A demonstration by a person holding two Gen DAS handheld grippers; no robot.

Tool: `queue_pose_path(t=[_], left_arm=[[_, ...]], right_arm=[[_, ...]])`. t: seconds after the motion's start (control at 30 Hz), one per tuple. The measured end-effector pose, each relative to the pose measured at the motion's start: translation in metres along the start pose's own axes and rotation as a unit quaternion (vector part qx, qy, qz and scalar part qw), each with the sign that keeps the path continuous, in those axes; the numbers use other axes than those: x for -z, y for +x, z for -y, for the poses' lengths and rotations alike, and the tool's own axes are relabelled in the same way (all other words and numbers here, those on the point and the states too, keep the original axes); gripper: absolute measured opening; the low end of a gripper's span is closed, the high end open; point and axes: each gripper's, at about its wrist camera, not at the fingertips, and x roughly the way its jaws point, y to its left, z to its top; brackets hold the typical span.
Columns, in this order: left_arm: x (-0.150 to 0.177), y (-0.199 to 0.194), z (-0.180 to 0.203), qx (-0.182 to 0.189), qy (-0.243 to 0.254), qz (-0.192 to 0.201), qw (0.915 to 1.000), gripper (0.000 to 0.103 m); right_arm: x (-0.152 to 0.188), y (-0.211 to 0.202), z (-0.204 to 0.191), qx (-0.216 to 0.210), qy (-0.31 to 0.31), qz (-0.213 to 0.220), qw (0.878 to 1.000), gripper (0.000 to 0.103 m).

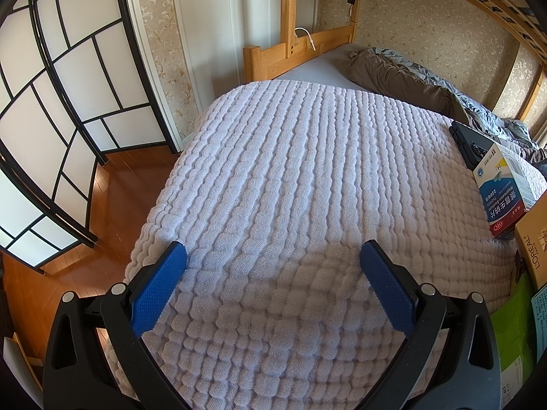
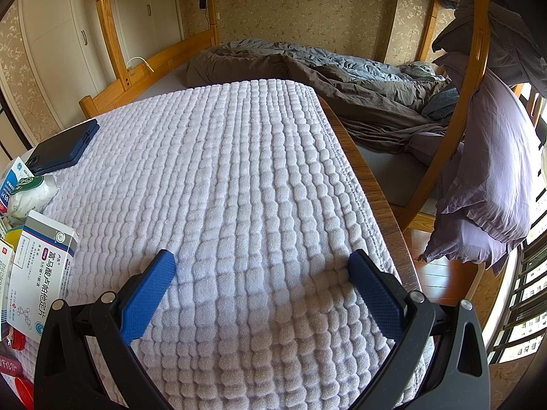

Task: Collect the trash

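Note:
My left gripper (image 1: 273, 256) is open over a white quilted cloth (image 1: 307, 171) that covers a table, with nothing between its blue pads. At the right edge of the left wrist view lie a blue and white medicine box (image 1: 502, 191), a tan L'Oreal box (image 1: 533, 239) and a green packet (image 1: 512, 328). My right gripper (image 2: 261, 263) is open too, over the same cloth (image 2: 239, 171). To its left lie a white medicine box (image 2: 41, 259), a crumpled white wrapper (image 2: 30, 194), a blue and white box (image 2: 13, 177) and red packaging (image 2: 17, 369).
A dark phone (image 2: 61, 147) (image 1: 468, 143) lies on the cloth near the trash. Behind the table is a wooden bunk bed (image 1: 273, 54) with a rumpled grey duvet (image 2: 342, 68). A lilac pillowcase (image 2: 489, 177) hangs at right; a paper screen (image 1: 51, 102) stands at left.

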Motion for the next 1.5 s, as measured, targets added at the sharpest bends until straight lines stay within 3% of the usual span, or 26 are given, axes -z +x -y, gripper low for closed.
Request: queue_pose_path(t=[1.4,1.5], left_arm=[[-0.002,-0.005,-0.002,0.011,0.001,-0.011,0.9999,0.102],[-0.002,-0.027,-0.012,0.014,-0.007,0.022,0.9996,0.102]], right_arm=[[0.001,-0.002,0.001,0.003,-0.003,0.003,1.0,0.099],[0.003,-0.018,-0.002,-0.002,-0.002,0.014,1.0,0.099]])
